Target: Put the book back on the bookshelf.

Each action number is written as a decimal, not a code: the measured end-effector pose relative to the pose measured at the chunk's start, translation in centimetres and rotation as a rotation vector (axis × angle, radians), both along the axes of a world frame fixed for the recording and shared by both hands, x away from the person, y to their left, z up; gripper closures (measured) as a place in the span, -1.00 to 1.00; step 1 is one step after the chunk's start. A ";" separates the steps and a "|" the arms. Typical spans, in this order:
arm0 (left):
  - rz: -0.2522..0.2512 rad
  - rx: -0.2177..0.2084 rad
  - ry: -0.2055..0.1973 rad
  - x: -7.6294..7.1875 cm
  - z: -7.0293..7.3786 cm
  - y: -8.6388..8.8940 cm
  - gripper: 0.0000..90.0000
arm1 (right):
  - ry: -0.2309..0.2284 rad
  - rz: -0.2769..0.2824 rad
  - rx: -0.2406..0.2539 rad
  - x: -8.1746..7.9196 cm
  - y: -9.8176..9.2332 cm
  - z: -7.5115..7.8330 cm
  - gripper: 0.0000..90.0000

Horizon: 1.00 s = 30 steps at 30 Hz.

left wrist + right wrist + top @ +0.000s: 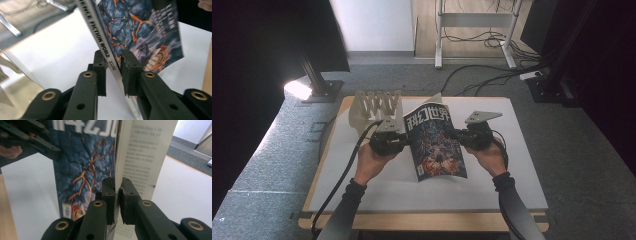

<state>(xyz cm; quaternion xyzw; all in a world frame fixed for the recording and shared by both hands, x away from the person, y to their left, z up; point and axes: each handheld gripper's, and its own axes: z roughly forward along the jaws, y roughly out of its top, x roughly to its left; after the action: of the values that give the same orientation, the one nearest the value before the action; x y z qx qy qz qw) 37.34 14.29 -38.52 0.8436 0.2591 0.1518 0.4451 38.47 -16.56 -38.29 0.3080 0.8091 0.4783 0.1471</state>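
White-topped table (pixel 512 165), wooden-edged, with a pale slotted rack (pixel 374 107) at its far-left corner.

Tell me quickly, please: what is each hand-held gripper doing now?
Left hand-held gripper: closed on the magazine at its spine.
Right hand-held gripper: closed on the magazine's open edge.

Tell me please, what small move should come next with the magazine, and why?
Probably carry the magazine toward the slotted rack behind it. The left gripper is clamped on its spine and the right gripper on the open edge of its pages, so it hangs tilted above the white table, secured on both sides.
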 end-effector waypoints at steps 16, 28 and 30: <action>-0.132 0.059 -0.096 -2.2 0.6 -1.3 0.52 | -0.014 -0.002 0.000 -0.4 -1.6 -1.5 0.80; -0.115 0.014 -0.002 0.4 0.9 -3.4 0.45 | -0.017 0.012 0.003 -1.1 -2.0 -1.7 0.77; -0.105 0.010 -0.002 0.5 0.9 -3.3 0.62 | -0.018 0.010 0.007 -1.1 -2.1 -1.8 0.76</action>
<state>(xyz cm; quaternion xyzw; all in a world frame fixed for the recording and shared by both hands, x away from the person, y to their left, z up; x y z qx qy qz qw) 37.81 10.98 -37.61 0.8582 0.2133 0.1305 0.4484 37.38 -18.71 -40.07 0.3000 0.8078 0.4845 0.1509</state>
